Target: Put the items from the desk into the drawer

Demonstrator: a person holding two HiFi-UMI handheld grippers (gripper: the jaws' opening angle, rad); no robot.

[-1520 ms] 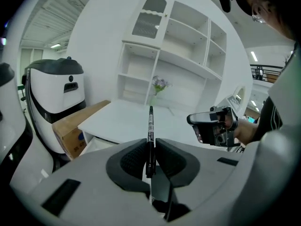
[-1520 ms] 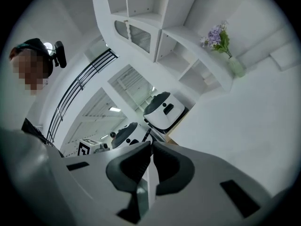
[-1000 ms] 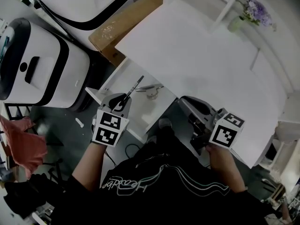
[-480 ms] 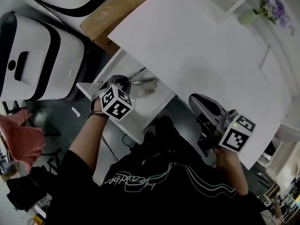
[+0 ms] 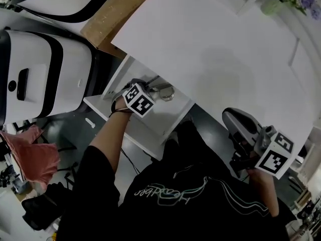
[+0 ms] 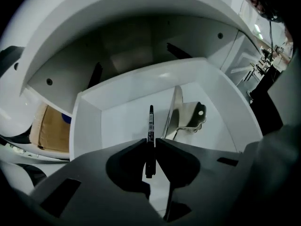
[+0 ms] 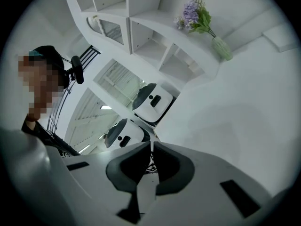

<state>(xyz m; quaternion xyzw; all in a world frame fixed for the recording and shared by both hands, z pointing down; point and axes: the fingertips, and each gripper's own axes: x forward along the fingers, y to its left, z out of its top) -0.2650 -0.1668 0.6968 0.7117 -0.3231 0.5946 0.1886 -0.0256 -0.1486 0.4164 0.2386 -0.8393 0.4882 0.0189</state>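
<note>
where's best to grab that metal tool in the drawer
Probably grip the metal tool by its long narrow strip, from straight above, jaws across the width: it lies low in the drawer and its scalloped end looks broad. The left gripper is shut on the pen.

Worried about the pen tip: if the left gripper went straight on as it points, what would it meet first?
Likely the white floor of the drawer, the pen in the left gripper touching first; the metal piece lies just right of that line.
</note>
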